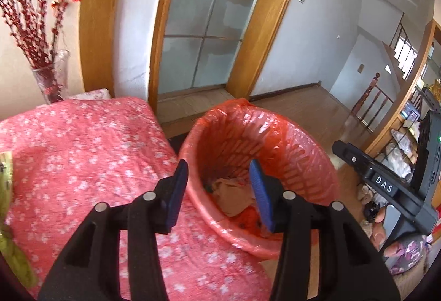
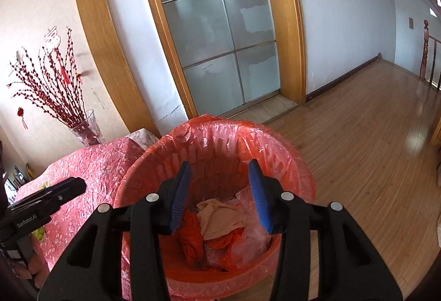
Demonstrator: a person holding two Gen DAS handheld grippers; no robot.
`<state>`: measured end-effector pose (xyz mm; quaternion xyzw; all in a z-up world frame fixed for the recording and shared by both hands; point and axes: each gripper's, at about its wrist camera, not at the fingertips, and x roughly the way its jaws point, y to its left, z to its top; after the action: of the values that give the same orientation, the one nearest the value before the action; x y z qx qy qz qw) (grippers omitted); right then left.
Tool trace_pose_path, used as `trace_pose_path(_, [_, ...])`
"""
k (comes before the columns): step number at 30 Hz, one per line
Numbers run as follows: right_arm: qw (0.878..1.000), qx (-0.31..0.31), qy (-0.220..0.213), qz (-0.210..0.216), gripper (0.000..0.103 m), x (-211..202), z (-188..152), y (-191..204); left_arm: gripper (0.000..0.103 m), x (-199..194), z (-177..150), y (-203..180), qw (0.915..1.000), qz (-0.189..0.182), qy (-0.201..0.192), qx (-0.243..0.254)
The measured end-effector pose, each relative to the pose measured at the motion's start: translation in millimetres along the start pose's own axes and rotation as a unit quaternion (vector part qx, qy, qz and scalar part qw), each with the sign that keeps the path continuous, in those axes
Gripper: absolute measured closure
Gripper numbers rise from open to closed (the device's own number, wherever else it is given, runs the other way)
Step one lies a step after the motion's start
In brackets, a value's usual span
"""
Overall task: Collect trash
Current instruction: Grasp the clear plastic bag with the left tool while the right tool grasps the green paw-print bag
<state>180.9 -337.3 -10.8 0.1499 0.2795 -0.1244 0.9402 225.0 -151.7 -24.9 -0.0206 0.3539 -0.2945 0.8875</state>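
A red basket lined with a red plastic bag stands on the floor against the table's corner. Inside lie crumpled brown paper, orange plastic and clear wrap. My left gripper hangs over the basket's table-side rim, its blue pads apart with nothing between them. My right gripper hovers above the basket's mouth, open and empty, looking down on the trash. Each gripper's black body shows at the edge of the other's view.
A table under a pink floral cloth sits left of the basket and carries a glass vase of red branches. Behind is a frosted glass door. Wooden floor spreads right; a cluttered shelf stands far right.
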Motion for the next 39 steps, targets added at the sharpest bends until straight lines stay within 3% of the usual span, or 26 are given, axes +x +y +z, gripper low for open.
trace_pose_path(5, [1.0, -0.027, -0.002, 0.009, 0.058, -1.8, -2.6, 20.4, 0.055, -34.8, -9.3, 21.2, 0.9982, 0.052, -0.029, 0.006])
trace_pose_path(11, [0.997, -0.06, 0.002, 0.043, 0.058, -2.2, -9.9, 57.6, 0.053, -87.2, -22.8, 63.4, 0.9901, 0.119, -0.073, -0.012])
trace_pose_path(20, [0.988, -0.108, 0.028, 0.111, 0.058, 4.5, -32.2, 125.9, 0.052, -159.3, -65.9, 128.1, 0.9617, 0.245, -0.1, -0.07])
trace_pose_path(24, [0.98, -0.131, 0.045, 0.145, 0.058, 7.1, -47.9, 159.4, 0.05, -181.6, -97.6, 148.9, 0.9464, 0.294, -0.091, -0.097])
trace_pose_path(30, [0.969, -0.158, 0.06, 0.179, 0.058, 3.6, -65.8, 196.9, 0.05, -184.0, -130.0, 178.2, 0.9346, 0.323, -0.055, -0.139])
trace_pose_path(39, [0.964, -0.172, 0.066, 0.194, 0.058, -1.6, -72.9, 215.4, 0.043, -166.9, -149.3, 188.9, 0.934, 0.312, -0.028, -0.172])
